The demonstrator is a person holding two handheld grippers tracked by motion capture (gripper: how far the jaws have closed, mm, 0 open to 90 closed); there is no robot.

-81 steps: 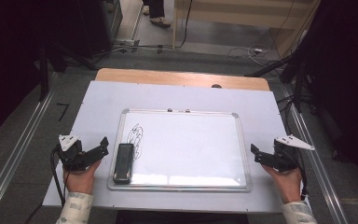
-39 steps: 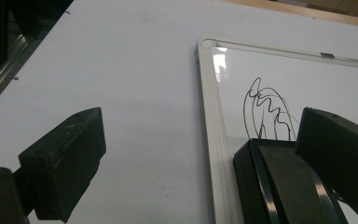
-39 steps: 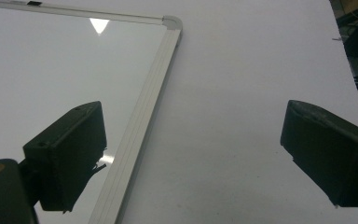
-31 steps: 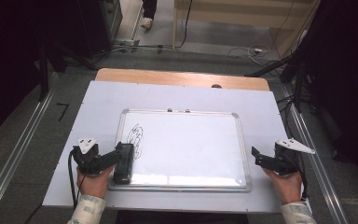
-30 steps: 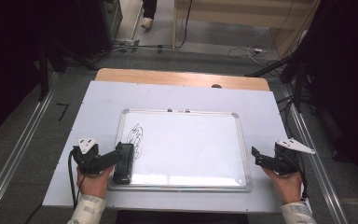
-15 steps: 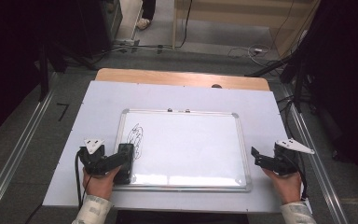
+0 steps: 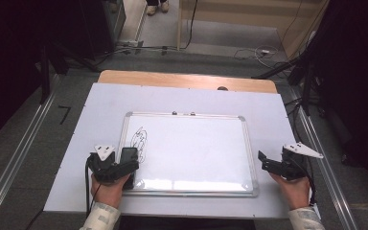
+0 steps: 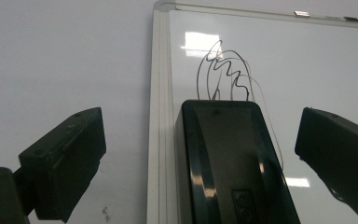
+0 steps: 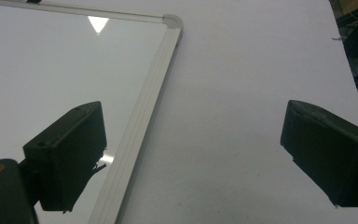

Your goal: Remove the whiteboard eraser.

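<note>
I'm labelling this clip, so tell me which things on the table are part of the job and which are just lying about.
In the job:
left gripper, open around the eraser
eraser
whiteboard
scribble

Lying about:
two small magnets on the whiteboard's top edge
right gripper, open, off the board

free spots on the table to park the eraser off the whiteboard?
Bare table left of the whiteboard, a strip beyond its far edge, and a strip right of it ahead of the right gripper. Crowded: the board's near-left corner, where the open left gripper straddles the eraser below the scribble.
</note>
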